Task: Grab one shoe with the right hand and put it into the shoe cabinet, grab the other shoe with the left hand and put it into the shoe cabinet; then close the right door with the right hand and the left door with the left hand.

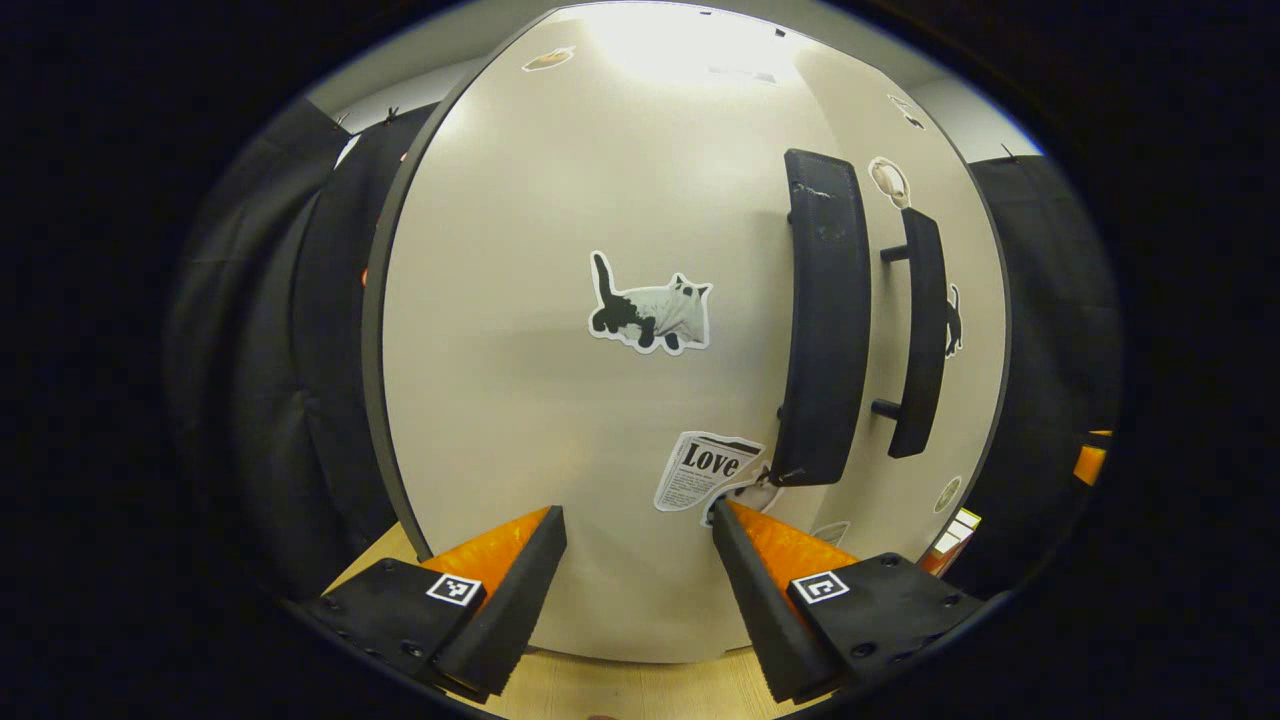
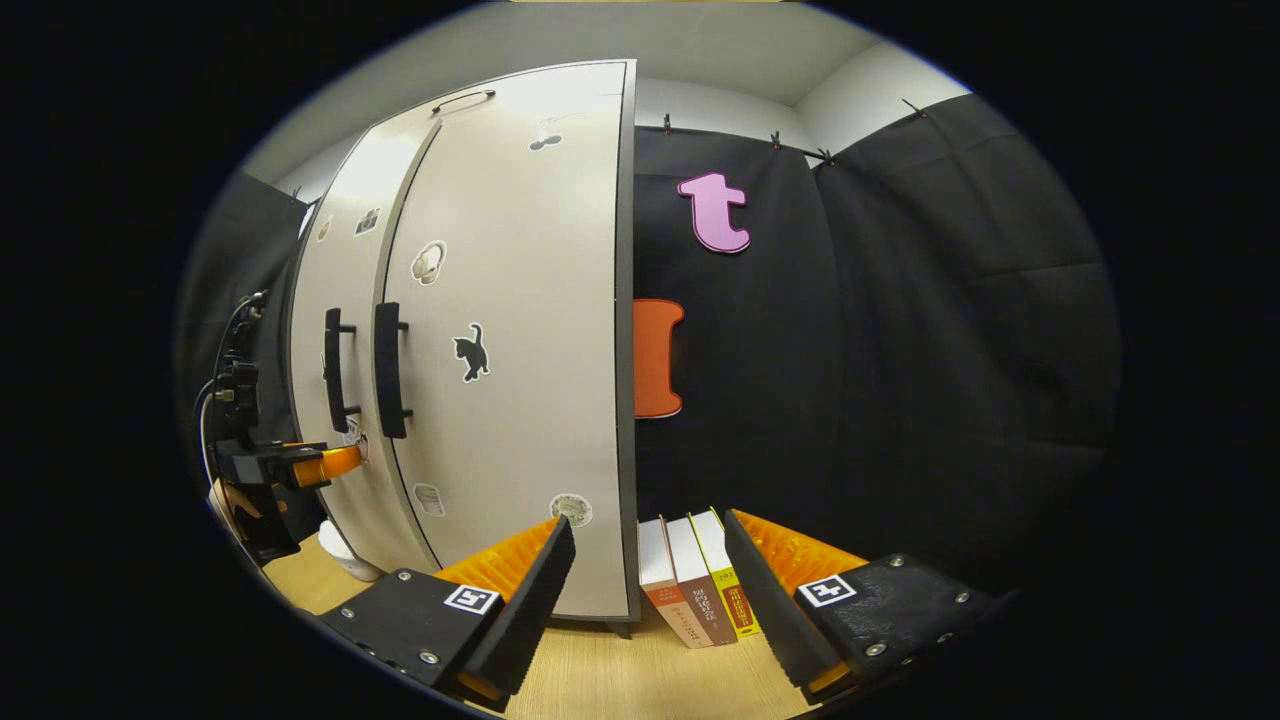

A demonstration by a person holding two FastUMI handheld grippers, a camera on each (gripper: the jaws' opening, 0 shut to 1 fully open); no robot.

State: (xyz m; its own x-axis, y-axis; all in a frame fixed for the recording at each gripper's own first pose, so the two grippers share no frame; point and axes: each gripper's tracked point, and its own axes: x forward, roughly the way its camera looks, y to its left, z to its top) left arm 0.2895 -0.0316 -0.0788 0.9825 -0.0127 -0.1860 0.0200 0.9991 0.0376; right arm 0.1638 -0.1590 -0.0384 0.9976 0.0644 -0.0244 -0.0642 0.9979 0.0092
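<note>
Two pale grey flat-panel doors of the shoe cabinet are standing shut, or very nearly, on the light wooden counter, their black bar handles side by side. Left tool is hovering wide open and empty just before the left door; right tool, likewise spread and empty, is facing the right door beside three upright books. Shoes are presumably inside. Judged near finished: any final nudge calls for gentle pressing.

We read one word, "Love", on a newspaper-style sticker low on the cabinet's left door; the book spines' print is too small for us.
</note>
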